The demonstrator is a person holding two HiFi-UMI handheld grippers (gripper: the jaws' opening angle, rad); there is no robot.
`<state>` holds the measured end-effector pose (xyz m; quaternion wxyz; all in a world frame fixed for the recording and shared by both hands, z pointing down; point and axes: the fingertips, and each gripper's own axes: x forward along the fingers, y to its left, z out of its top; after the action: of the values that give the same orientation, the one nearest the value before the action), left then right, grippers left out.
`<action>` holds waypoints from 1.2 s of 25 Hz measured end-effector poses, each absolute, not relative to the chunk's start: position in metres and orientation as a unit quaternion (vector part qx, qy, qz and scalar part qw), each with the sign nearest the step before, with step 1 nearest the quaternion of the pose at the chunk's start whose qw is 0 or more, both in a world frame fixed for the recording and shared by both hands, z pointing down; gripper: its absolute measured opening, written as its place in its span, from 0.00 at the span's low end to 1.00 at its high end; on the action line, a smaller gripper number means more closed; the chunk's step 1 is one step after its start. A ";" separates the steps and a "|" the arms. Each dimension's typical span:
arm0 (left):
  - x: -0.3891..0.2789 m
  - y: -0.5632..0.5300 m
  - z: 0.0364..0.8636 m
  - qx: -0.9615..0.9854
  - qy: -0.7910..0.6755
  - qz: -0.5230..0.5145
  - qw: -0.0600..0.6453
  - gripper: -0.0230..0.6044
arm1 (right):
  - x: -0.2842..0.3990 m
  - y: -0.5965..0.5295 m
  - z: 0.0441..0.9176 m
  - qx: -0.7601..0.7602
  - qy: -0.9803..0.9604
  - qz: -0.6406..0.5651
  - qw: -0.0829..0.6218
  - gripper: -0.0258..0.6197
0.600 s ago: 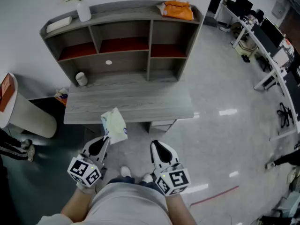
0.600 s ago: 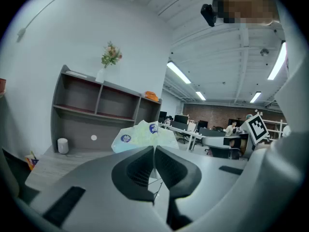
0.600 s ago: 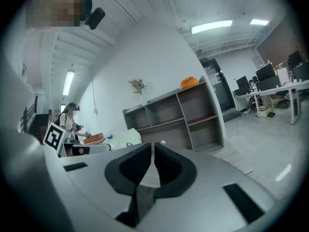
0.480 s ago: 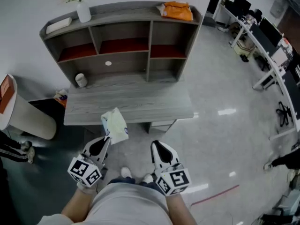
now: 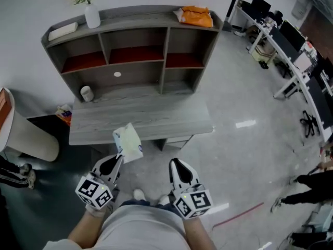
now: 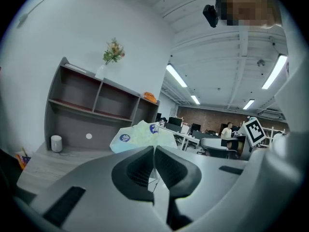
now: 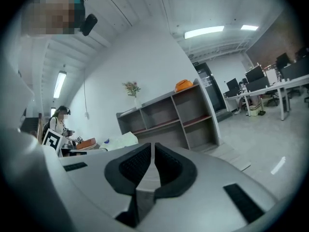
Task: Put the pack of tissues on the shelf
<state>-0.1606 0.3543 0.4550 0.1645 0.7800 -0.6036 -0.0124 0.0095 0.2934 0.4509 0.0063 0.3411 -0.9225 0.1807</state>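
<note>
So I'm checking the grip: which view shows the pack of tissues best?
The head view: the pack of tissues shows almost whole, pinched at its near end by the left gripper. The left gripper view shows only its upper part above the shut jaws. The right gripper view catches a pale edge at left.

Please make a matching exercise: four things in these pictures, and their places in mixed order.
1. pale green pack of tissues
2. orange bag
3. white vase with flowers
4. small white cylinder

A. on the grey desk, left side
B. top of the grey wooden shelf, right end
C. in the left gripper
D. shelf top, left part

Pairs: 1-C, 2-B, 3-D, 4-A
</note>
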 end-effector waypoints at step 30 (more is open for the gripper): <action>-0.182 0.241 0.491 0.786 -0.592 -0.005 0.181 0.07 | -0.016 0.167 0.484 0.348 -0.918 0.190 0.025 0.09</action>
<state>-0.1820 0.2410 0.4913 0.1809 0.7855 -0.5918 -0.0047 -0.0159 0.1672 0.4837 0.0252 0.3481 -0.9176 0.1904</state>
